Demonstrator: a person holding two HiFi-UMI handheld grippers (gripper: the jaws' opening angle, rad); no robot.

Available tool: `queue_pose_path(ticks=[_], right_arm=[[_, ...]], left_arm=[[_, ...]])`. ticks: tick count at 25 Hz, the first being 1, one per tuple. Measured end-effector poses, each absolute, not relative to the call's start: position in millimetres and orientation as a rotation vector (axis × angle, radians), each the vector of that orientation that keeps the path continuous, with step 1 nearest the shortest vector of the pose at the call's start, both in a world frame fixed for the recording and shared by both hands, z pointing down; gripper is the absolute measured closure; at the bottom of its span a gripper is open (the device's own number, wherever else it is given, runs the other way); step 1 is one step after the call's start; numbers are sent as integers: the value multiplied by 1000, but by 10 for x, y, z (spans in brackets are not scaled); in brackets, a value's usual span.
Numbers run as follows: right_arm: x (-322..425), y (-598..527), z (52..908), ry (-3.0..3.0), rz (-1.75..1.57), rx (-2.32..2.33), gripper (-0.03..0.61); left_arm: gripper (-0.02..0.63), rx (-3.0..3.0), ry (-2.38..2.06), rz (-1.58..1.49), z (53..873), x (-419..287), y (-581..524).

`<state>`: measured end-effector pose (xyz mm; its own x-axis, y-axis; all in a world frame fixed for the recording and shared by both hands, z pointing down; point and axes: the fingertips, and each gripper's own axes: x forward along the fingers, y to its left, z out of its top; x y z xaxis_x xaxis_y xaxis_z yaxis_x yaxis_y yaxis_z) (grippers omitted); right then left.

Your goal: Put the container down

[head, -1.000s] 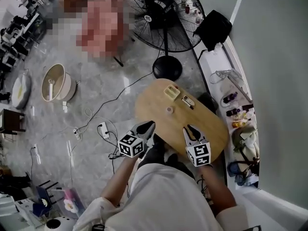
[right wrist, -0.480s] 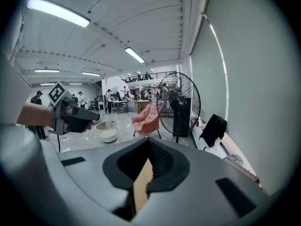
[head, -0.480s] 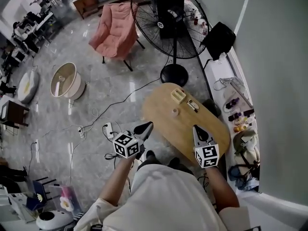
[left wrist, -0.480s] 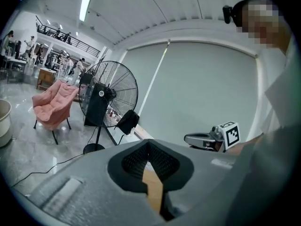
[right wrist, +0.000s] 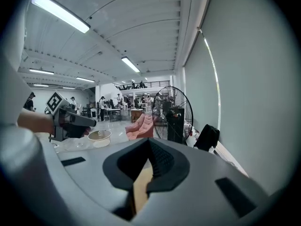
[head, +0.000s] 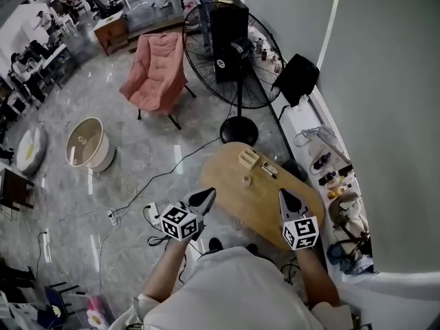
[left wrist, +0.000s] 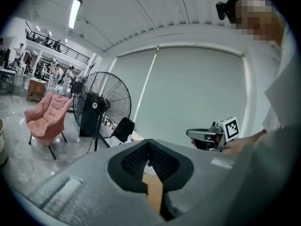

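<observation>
Both your left gripper [head: 205, 196] and right gripper [head: 284, 199] are pressed together, empty; the container [head: 248, 159] sits on the table [head: 265, 201].

The container [head: 248, 159] is a small, pale yellow, rectangular box. The head view shows it from above, too small to tell whether it is open or what it holds. It rests flat on its base on the oval wooden table [head: 271, 208], close to the table's far end and just inside the edge.

Pink chair [head: 157, 74] beside floor fan [head: 237, 74]
</observation>
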<state>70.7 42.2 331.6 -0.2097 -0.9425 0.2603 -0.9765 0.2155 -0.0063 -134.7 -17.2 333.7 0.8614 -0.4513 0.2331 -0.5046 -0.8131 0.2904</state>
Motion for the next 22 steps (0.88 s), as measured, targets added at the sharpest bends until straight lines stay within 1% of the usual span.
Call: queue_pose_path(ticks=[22], right_arm=[[477,389,3207,-2241,211,1869,578]], left_arm=[[593,2707,-634,197,3359,-1394,-322]])
